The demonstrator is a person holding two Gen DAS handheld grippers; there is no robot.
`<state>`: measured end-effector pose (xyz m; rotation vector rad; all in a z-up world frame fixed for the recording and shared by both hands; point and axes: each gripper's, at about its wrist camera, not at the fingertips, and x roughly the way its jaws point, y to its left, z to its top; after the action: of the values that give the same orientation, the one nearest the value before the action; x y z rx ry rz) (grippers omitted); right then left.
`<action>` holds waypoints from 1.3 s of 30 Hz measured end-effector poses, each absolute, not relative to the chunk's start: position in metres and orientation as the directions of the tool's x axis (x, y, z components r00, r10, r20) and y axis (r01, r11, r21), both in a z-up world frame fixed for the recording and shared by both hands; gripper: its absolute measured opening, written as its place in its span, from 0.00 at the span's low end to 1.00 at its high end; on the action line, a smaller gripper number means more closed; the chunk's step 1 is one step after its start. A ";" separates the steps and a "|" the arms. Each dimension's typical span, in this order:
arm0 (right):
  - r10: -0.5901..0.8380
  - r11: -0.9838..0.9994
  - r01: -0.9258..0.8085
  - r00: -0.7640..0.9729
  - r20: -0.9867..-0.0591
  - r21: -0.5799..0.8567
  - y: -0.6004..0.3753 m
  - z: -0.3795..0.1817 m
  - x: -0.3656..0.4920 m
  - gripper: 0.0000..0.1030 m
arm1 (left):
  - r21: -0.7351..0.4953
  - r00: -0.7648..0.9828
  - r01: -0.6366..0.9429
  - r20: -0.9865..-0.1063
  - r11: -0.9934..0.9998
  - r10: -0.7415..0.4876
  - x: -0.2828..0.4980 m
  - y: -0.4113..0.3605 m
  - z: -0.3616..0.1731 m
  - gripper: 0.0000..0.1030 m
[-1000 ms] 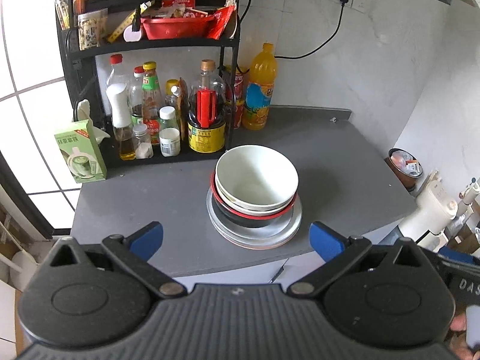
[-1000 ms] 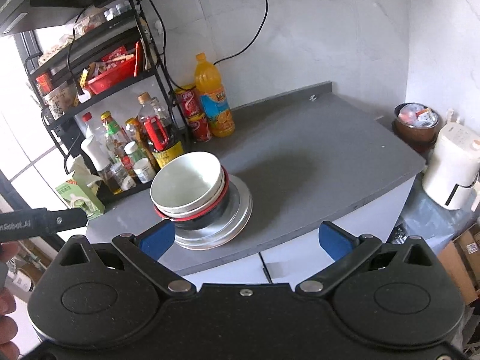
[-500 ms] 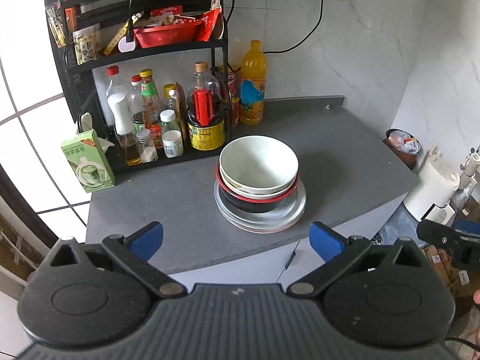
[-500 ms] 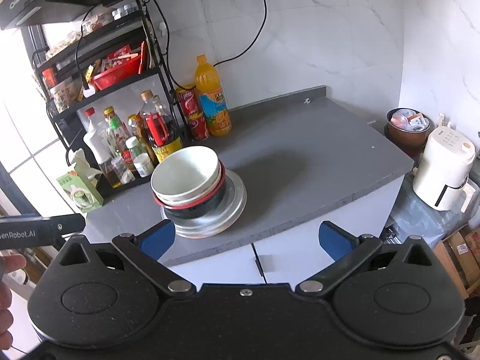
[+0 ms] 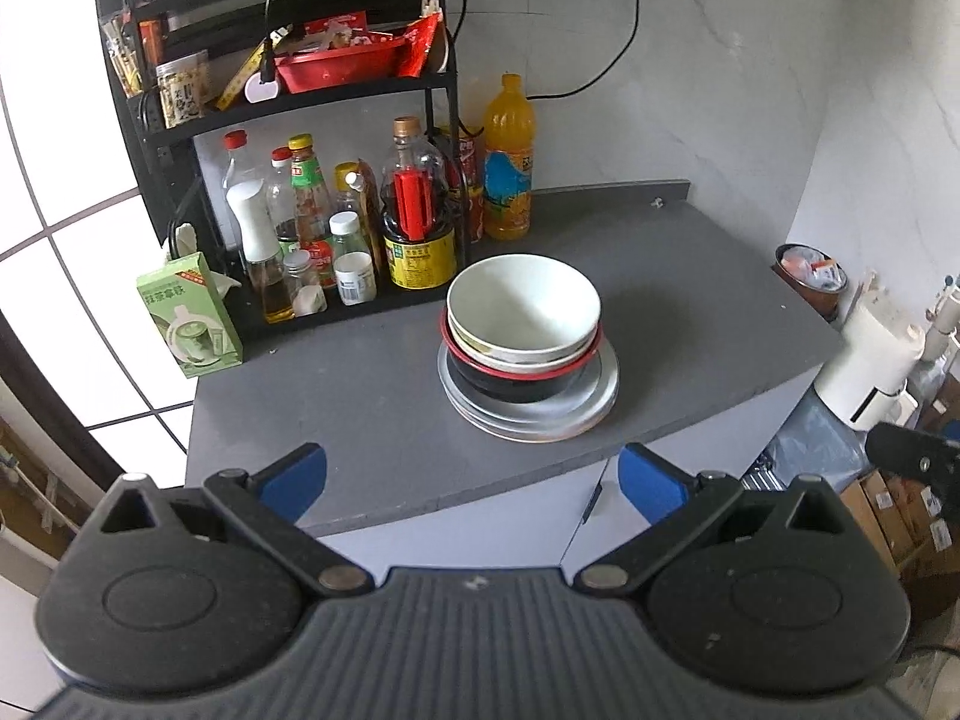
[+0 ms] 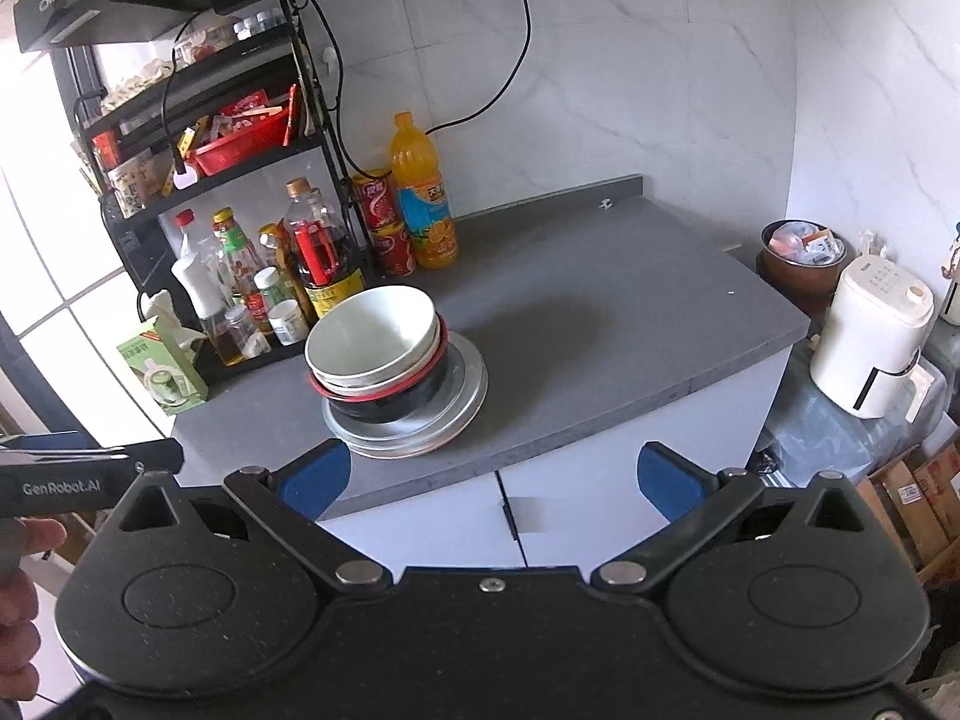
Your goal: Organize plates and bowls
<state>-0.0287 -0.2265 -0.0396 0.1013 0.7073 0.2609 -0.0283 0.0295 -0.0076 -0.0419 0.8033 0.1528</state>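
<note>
Both my claws hang off the counter's front edge, empty: left gripper (image 5: 471, 474) w/ jaws apart, right gripper (image 6: 489, 471) same. Stack sits near the front edge of the counter (image 5: 690, 300), mid-width: white bowl (image 5: 523, 311) on top, nested in a red-rimmed black bowl (image 5: 516, 381), plates (image 5: 591, 405) underneath. Prob ceramic, so heavy, stiff, slick, chippable. I'd pinch the white bowl's rim. Can't tell plate count, or whether another bowl hides between.

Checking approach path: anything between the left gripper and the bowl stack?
Only bare grey countertop lies between the open left gripper and the bowl stack, shown in the left wrist view.
</note>
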 end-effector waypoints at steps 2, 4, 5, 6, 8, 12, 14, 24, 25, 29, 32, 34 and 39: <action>0.270 0.963 -0.208 0.725 -0.634 0.172 -0.225 -0.039 -0.030 1.00 | 0.023 0.685 -0.140 -0.720 0.990 0.113 -0.031 0.028 -0.007 1.00; 0.268 0.963 -0.217 0.722 -0.638 0.159 -0.223 -0.039 -0.031 1.00 | 0.023 0.685 -0.134 -0.720 0.991 0.109 -0.031 0.028 -0.006 1.00; 0.267 0.963 -0.218 0.719 -0.642 0.157 -0.223 -0.039 -0.032 1.00 | 0.019 0.685 -0.132 -0.721 0.991 0.105 -0.031 0.028 -0.006 1.00; 0.267 0.963 -0.218 0.716 -0.644 0.157 -0.222 -0.040 -0.033 1.00 | 0.015 0.684 -0.130 -0.722 0.991 0.100 -0.031 0.028 -0.005 1.00; 0.272 0.962 -0.224 0.712 -0.648 0.158 -0.222 -0.040 -0.032 1.00 | 0.012 0.683 -0.126 -0.724 0.992 0.096 -0.031 0.028 -0.004 1.00; 0.277 0.960 -0.220 0.707 -0.650 0.170 -0.224 -0.040 -0.032 1.00 | 0.008 0.680 -0.128 -0.728 0.992 0.093 -0.030 0.028 -0.004 1.00; 0.275 0.961 -0.214 0.707 -0.652 0.173 -0.225 -0.040 -0.031 1.00 | 0.002 0.678 -0.131 -0.730 0.991 0.091 -0.029 0.029 -0.004 1.00; 0.267 0.964 -0.208 0.712 -0.649 0.169 -0.224 -0.041 -0.027 1.00 | 0.003 0.677 -0.124 -0.730 0.992 0.087 -0.022 0.029 -0.002 1.00; 0.267 0.964 -0.207 0.713 -0.648 0.169 -0.224 -0.040 -0.028 1.00 | 0.001 0.678 -0.125 -0.730 0.992 0.086 -0.021 0.030 -0.002 1.00; 0.263 0.965 -0.203 0.715 -0.648 0.168 -0.223 -0.040 -0.027 1.00 | 0.005 0.677 -0.115 -0.731 0.993 0.082 -0.018 0.032 -0.002 1.00; 0.262 0.965 -0.207 0.717 -0.647 0.161 -0.222 -0.040 -0.027 1.00 | 0.006 0.674 -0.117 -0.733 0.993 0.084 -0.016 0.034 -0.002 1.00; 0.261 0.965 -0.206 0.718 -0.646 0.161 -0.222 -0.039 -0.026 1.00 | 0.005 0.674 -0.119 -0.734 0.993 0.085 -0.017 0.035 -0.002 1.00; 0.260 0.966 -0.206 0.716 -0.648 0.159 -0.221 -0.039 -0.025 1.00 | 0.003 0.673 -0.118 -0.735 0.993 0.082 -0.016 0.035 -0.003 1.00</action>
<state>-0.0253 -0.2214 -0.0388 0.0775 0.7292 0.2580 -0.0162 0.0347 -0.0026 -0.0457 0.8251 0.1127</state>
